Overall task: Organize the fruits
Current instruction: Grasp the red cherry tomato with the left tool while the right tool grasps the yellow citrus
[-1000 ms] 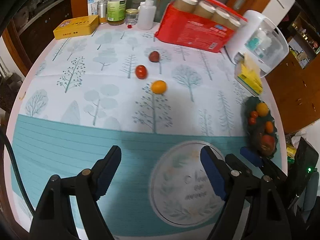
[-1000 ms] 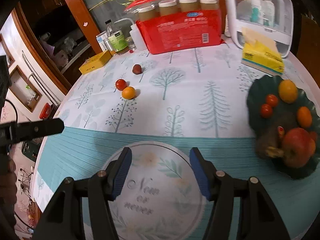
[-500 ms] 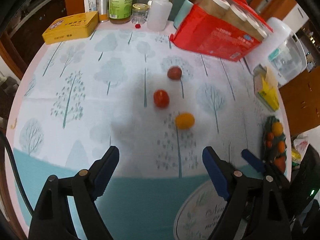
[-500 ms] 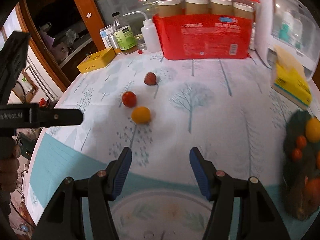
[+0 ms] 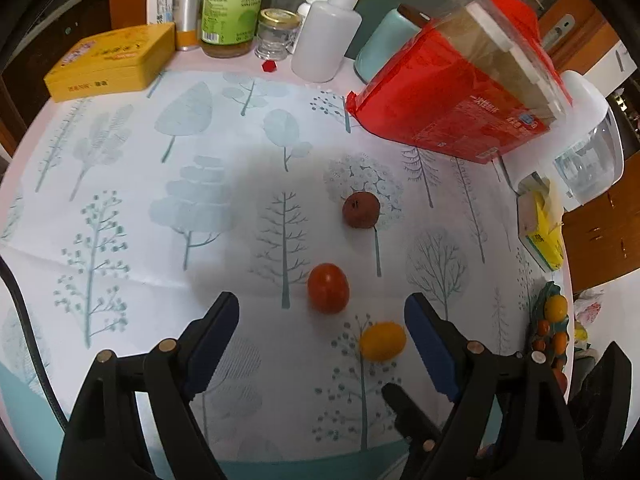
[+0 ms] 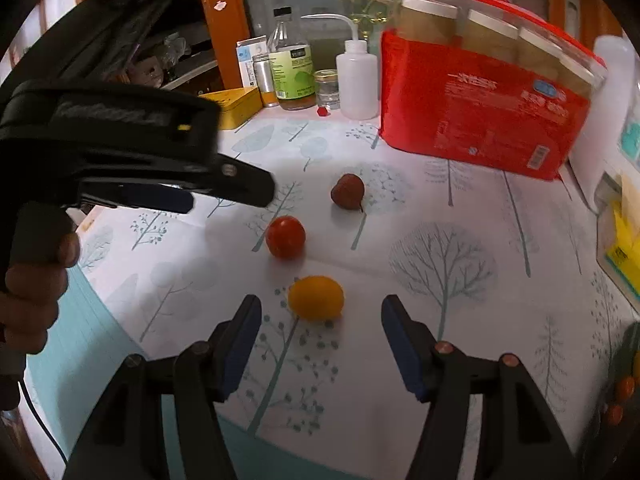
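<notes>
Three loose fruits lie on the tree-print cloth: a dark red fruit (image 5: pixel 361 210) (image 6: pixel 347 191), a red tomato (image 5: pixel 328 288) (image 6: pixel 285 237) and a yellow-orange fruit (image 5: pixel 383 341) (image 6: pixel 316 298). My left gripper (image 5: pixel 322 311) hovers with the tomato just ahead of its wide gap. Its jaws are closing slightly and the pads touch nothing. My right gripper (image 6: pixel 322 313) hangs over the yellow-orange fruit, which lies just ahead of its tips, untouched. Its jaws are opening. A dark green plate (image 5: pixel 538 312) (image 6: pixel 630 344) with several fruits sits at the table's right edge.
Along the back stand a yellow tin (image 5: pixel 110 62), a green-labelled bottle (image 5: pixel 232 4), a small jar (image 5: pixel 278 34) and a white squeeze bottle (image 5: pixel 324 40). A red package (image 5: pixel 448 112), a white container (image 5: pixel 588 152) and a yellow tissue box (image 5: pixel 544 236) fill the right side.
Both grippers have moved forward from the teal band near the table's front to just short of the three loose fruits. The fruit plate has slid toward the right edge of both views.
</notes>
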Demonstrator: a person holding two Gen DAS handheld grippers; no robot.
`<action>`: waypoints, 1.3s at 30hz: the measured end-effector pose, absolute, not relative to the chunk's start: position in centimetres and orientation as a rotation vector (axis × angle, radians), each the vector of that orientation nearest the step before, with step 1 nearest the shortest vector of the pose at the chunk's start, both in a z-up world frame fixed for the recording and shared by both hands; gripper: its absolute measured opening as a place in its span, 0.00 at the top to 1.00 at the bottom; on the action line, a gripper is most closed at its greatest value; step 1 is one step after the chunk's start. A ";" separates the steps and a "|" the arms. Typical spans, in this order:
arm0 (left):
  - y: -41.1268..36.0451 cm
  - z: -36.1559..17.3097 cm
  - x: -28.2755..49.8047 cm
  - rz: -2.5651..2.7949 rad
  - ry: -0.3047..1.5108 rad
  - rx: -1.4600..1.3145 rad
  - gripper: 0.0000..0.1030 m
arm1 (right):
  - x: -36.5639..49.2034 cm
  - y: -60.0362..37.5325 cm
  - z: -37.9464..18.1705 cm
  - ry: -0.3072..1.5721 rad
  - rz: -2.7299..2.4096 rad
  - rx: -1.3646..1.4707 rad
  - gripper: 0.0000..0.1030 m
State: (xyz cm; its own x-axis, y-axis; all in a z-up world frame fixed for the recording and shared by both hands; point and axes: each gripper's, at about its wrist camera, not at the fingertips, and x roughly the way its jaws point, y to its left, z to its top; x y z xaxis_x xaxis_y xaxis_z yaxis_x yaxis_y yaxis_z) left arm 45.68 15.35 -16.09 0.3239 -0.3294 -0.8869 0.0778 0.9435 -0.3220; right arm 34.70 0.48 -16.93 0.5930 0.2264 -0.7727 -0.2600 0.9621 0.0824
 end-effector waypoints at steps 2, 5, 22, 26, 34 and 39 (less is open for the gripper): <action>15.2 -16.8 46.2 -0.285 1.214 -0.251 0.26 | 35.2 0.6 -17.6 0.891 0.294 -0.044 0.39; 15.0 -17.5 46.6 -0.307 1.215 -0.244 0.27 | 35.8 0.7 -18.5 0.894 0.310 -0.039 0.39; 12.8 -20.6 47.9 -0.333 1.248 -0.188 0.66 | 36.3 2.2 -20.6 0.874 0.350 -0.080 0.53; 12.6 -20.9 48.1 -0.337 1.243 -0.199 0.72 | 36.4 1.6 -20.6 0.872 0.341 -0.055 0.63; 12.6 -21.0 48.0 -0.336 1.235 -0.195 0.73 | 36.0 1.4 -20.6 0.872 0.350 -0.038 0.63; 12.7 -20.5 47.3 -0.320 1.237 -0.175 0.73 | 35.7 0.9 -20.2 0.874 0.343 -0.016 0.63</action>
